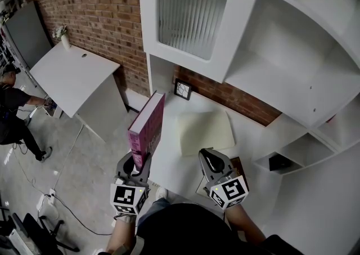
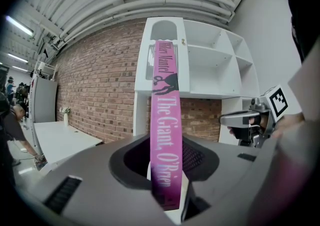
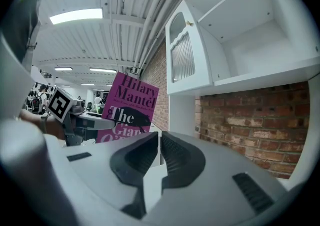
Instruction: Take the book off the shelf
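A pink book (image 1: 147,127) stands upright, clamped at its lower end by my left gripper (image 1: 135,165). In the left gripper view its spine (image 2: 165,135) runs up between the jaws, which press on both covers. The book hangs in the air in front of the white desk top (image 1: 174,158), away from the white shelf unit (image 1: 315,79). My right gripper (image 1: 212,164) sits to the right of it, jaws together with nothing in them. In the right gripper view the book's pink cover (image 3: 127,110) shows at the left, beside my left gripper (image 3: 75,120).
A cream pad (image 1: 205,131) lies on the desk top. A small dark frame (image 1: 183,89) leans against the brick wall (image 1: 90,6). A cabinet door with ribbed glass (image 1: 191,12) hangs above. A person (image 1: 14,113) crouches at the far left by a white table (image 1: 73,76).
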`<move>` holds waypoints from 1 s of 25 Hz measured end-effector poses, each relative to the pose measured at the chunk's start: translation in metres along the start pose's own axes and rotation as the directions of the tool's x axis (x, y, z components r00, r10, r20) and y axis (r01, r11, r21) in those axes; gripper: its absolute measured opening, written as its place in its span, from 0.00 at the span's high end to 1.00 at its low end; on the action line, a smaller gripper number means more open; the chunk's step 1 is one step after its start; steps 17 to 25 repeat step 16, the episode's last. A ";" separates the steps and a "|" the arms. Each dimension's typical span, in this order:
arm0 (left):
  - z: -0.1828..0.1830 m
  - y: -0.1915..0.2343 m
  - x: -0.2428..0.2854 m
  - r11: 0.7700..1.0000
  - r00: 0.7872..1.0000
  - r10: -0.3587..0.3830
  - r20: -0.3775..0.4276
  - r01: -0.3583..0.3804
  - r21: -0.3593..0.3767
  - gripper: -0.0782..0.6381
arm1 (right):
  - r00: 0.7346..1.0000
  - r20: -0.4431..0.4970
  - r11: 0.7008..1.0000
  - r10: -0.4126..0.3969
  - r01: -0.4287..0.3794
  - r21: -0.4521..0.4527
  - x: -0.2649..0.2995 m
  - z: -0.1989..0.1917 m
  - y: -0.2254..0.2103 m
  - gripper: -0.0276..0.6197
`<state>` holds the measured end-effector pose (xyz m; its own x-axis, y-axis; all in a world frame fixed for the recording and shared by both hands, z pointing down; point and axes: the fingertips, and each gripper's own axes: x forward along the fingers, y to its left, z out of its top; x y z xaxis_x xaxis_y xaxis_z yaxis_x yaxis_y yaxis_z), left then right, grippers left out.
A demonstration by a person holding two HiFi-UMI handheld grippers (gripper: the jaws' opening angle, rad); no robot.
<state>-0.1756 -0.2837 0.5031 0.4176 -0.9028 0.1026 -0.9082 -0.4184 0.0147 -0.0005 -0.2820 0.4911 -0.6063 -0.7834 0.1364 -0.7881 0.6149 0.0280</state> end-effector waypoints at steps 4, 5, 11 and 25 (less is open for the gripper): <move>0.003 0.001 0.000 1.000 1.000 0.002 0.004 -0.002 0.004 0.70 | 1.000 -0.001 1.000 -0.003 0.003 0.005 -0.001 0.000 -0.001 0.93; 0.003 0.001 0.000 1.000 1.000 0.002 0.005 -0.002 0.003 0.70 | 1.000 0.000 1.000 -0.002 0.002 0.008 -0.002 -0.001 -0.001 0.93; 0.003 0.001 -0.005 1.000 1.000 0.005 0.008 -0.005 0.005 0.70 | 1.000 0.004 1.000 -0.005 0.005 0.009 -0.006 0.000 0.003 0.93; 0.005 0.001 -0.005 1.000 1.000 0.006 0.011 -0.006 0.009 0.70 | 1.000 0.002 1.000 -0.008 0.008 0.009 -0.005 0.002 0.005 0.93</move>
